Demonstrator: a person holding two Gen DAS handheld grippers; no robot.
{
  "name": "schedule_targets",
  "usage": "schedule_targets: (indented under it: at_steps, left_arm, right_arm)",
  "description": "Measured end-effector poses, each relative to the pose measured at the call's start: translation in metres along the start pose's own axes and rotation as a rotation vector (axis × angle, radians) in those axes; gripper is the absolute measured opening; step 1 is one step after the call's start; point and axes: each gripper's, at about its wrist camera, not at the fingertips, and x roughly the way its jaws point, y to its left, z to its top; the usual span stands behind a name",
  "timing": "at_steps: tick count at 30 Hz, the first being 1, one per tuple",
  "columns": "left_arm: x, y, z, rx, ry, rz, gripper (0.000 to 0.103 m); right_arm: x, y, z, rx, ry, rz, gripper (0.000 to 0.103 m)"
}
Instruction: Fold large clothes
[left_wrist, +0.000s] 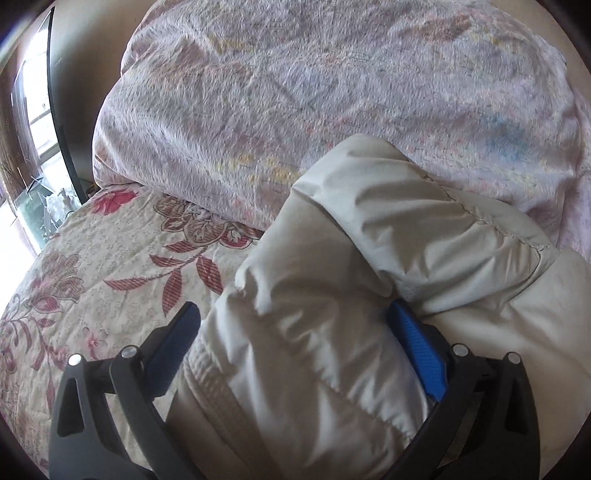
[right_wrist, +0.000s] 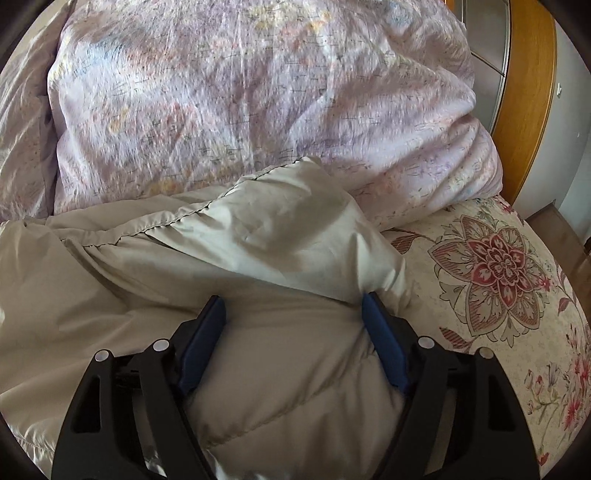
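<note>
Beige puffy jacket (left_wrist: 332, 295) bunched, quilted; sleeve folded across body.

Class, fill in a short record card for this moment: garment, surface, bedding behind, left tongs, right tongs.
garment: puffy beige quilted jacket, bunched up
surface: cream bedspread with red flowers, under the jacket
bedding behind: pale pink floral duvet, heaped beyond the jacket
left tongs: open wide, jacket padding bulging between blue pads
right tongs: open wide, straddling a jacket fold

Jacket (left_wrist: 332, 295) on bedspread (left_wrist: 92, 277), duvet (left_wrist: 295, 92) behind it
</note>
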Motion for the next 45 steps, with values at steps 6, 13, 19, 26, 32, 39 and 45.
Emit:
schedule_targets:
  at_steps: [6,13,19,26,32,39,45]
  left_arm:
    - [0.012,0.006,-0.002,-0.037,0.038,-0.037,0.101]
    - [0.021,0.018,-0.003,-0.087,0.056,-0.085,0.101]
    - [-0.033,0.043,-0.026,0.006,-0.001,-0.086,0.101]
    - [-0.093,0.089,-0.07,-0.1,0.074,-0.223,0.095]
    - [-0.11,0.096,-0.111,-0.252,0.16,-0.357,0.076]
    - [-0.096,0.067,-0.124,-0.295,0.215,-0.39,0.059]
    - [-0.082,0.063,-0.128,-0.395,0.22,-0.409,0.056]
  right_arm:
    - [0.009,-0.003,0.001,0.001,0.023,0.002,0.079]
    - [0.01,-0.004,0.003,0.013,0.022,-0.006,0.08]
    - [-0.046,-0.036,-0.018,0.098,-0.028,-0.032,0.08]
    - [-0.109,-0.103,-0.064,0.336,0.07,0.121,0.081]
    - [-0.106,-0.109,-0.11,0.546,0.226,0.352,0.076]
    - [-0.091,-0.095,-0.122,0.635,0.249,0.428,0.065]
    - [-0.079,-0.095,-0.118,0.672,0.236,0.477,0.057]
